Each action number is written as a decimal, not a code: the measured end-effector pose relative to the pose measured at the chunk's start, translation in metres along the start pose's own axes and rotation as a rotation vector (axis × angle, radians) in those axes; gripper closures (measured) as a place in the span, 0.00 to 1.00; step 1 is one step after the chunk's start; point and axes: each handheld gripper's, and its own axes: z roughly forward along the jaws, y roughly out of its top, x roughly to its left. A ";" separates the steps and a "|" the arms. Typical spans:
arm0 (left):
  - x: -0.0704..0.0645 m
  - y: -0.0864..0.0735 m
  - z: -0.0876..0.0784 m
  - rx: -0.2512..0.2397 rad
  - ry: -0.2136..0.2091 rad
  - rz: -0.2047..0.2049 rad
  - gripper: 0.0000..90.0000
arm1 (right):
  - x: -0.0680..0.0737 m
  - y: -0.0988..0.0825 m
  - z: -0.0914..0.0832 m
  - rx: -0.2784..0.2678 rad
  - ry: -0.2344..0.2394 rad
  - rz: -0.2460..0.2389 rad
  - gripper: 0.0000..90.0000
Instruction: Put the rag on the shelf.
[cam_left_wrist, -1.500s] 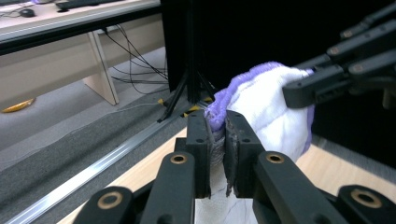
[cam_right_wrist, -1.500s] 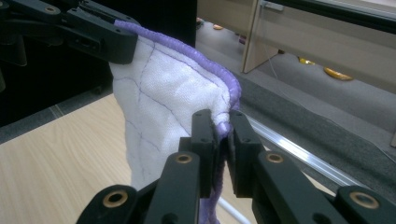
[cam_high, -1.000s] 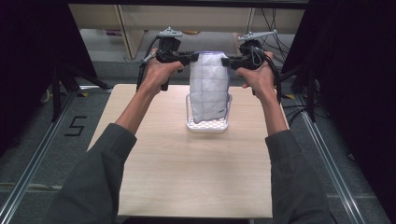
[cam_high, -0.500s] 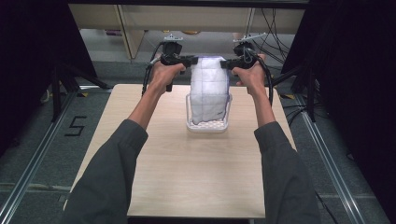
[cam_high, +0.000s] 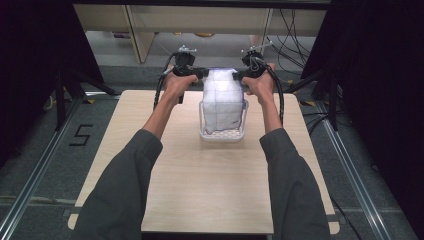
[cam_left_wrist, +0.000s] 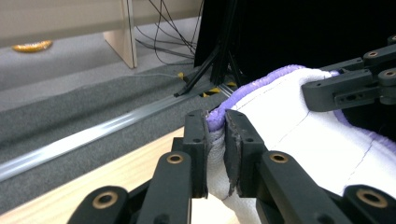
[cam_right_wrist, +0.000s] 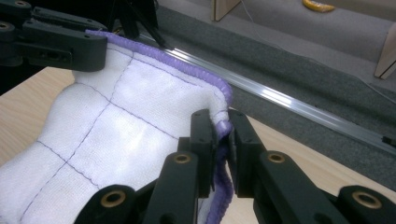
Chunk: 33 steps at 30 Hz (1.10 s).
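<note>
Both grippers, left (cam_left_wrist: 215, 154) and right (cam_right_wrist: 222, 154), pinch the cloth's (cam_high: 222, 100) top corners at upper centre, above the basket (cam_high: 221, 134); thin bites could slip, dropping it.

Cloth (cam_high: 223, 100) hangs into the basket (cam_high: 222, 134) (mid-table) — tongs at either top corner.

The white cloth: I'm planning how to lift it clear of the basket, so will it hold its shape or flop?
Probably floppy: the white cloth hangs in soft curves between the left gripper and the right gripper. It looks light, since pinching two corners holds it up. Its lower end sits in the basket and may drag it.
</note>
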 end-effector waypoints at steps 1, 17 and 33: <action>0.001 -0.003 0.001 0.003 0.000 -0.003 0.87 | -0.001 -0.001 0.002 0.003 0.009 -0.008 0.91; 0.008 -0.018 -0.006 0.071 -0.001 0.020 0.85 | -0.010 -0.017 0.022 0.094 -0.022 0.065 0.64; 0.004 -0.027 -0.037 0.117 -0.052 0.038 0.74 | -0.022 -0.024 -0.015 0.045 0.007 0.049 0.61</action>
